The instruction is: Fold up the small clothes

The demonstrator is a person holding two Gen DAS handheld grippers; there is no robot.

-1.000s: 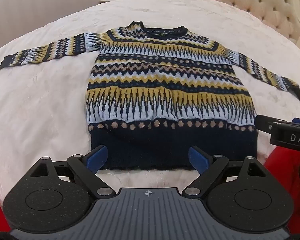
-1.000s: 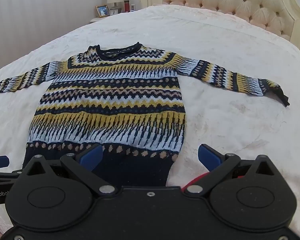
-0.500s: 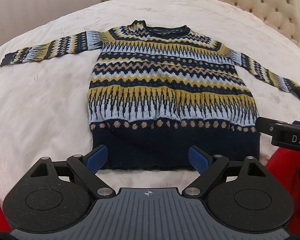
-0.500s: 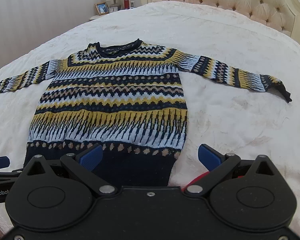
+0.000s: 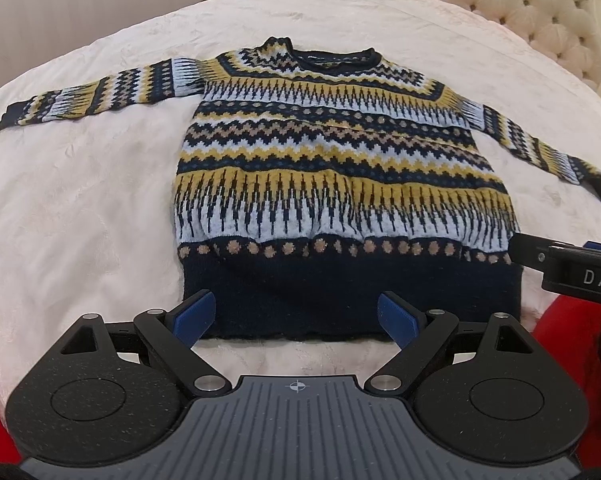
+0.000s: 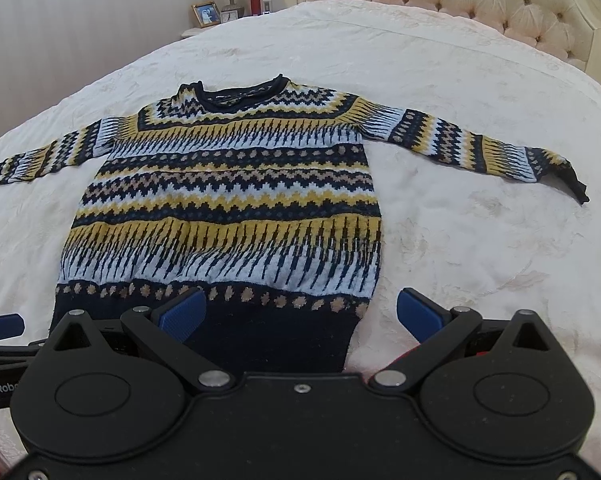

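Bed (image 5: 80, 208) wide around flat sweater (image 5: 340, 168) — both grippers gaping, empty.

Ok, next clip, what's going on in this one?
A person holds a two-finger gripper in each hand over a bed with a patterned knit sweater spread flat on it, front up, both sleeves stretched out to the sides. The left gripper and right gripper are both open and empty, poised near the sweater's dark hem. Nothing is folded yet; neither gripper visibly touches the fabric.
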